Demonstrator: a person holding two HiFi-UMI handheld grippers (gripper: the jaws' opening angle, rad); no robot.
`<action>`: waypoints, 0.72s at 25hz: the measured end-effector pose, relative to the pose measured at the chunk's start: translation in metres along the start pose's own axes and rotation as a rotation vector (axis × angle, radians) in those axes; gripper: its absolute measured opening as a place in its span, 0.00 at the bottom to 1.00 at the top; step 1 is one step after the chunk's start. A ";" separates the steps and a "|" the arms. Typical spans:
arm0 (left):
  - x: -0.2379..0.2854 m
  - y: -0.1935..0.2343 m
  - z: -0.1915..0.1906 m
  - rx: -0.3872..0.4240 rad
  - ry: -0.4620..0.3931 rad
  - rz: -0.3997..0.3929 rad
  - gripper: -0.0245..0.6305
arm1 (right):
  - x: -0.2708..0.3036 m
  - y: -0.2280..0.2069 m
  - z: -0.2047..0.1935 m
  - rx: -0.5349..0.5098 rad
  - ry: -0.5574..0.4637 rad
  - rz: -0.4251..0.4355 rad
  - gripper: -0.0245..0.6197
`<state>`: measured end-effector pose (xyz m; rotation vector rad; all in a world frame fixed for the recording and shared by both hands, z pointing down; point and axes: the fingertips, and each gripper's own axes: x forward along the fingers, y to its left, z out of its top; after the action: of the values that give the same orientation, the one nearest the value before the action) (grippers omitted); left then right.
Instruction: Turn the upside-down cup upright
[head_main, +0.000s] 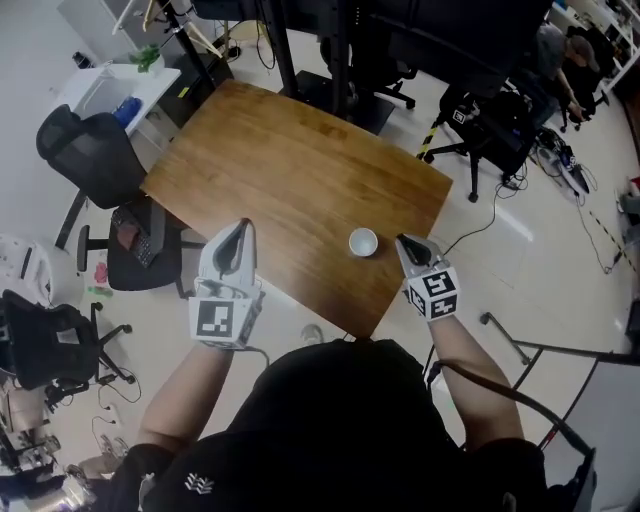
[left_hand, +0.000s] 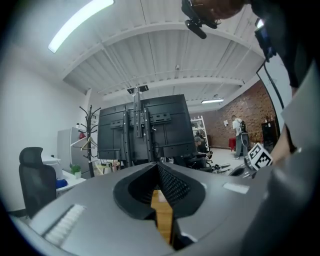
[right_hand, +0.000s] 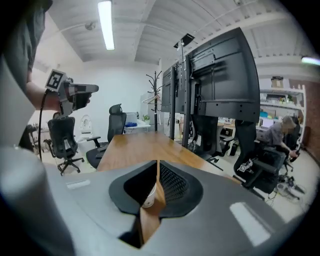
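My right gripper (head_main: 402, 241), jaws together on nothing, hovers just beside the cup (head_main: 363, 242), which stands axis-vertical on the table (head_main: 290, 170) at its 9 o'clock. My left gripper (head_main: 243, 228), jaws also together, is well apart, so the right is nearer.

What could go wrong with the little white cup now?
The right gripper is close beside the cup with its fingers shut. If it pushes in like that, it could bump the cup instead of gripping it. The cup also stands near the table edge, so a knocked cup might roll off.
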<state>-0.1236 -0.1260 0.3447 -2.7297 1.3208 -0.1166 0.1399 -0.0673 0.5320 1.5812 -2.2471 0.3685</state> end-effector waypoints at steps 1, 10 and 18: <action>-0.001 -0.005 -0.001 0.017 0.007 -0.002 0.04 | 0.008 0.001 -0.006 0.022 0.012 0.016 0.11; -0.021 0.003 0.000 -0.044 0.054 0.146 0.04 | 0.063 0.015 -0.060 0.082 0.193 0.076 0.15; -0.049 0.026 0.001 -0.004 0.080 0.224 0.04 | 0.085 0.016 -0.077 0.152 0.257 0.052 0.15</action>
<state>-0.1740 -0.1036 0.3388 -2.5819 1.6390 -0.2061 0.1097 -0.1021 0.6381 1.4543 -2.1067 0.7296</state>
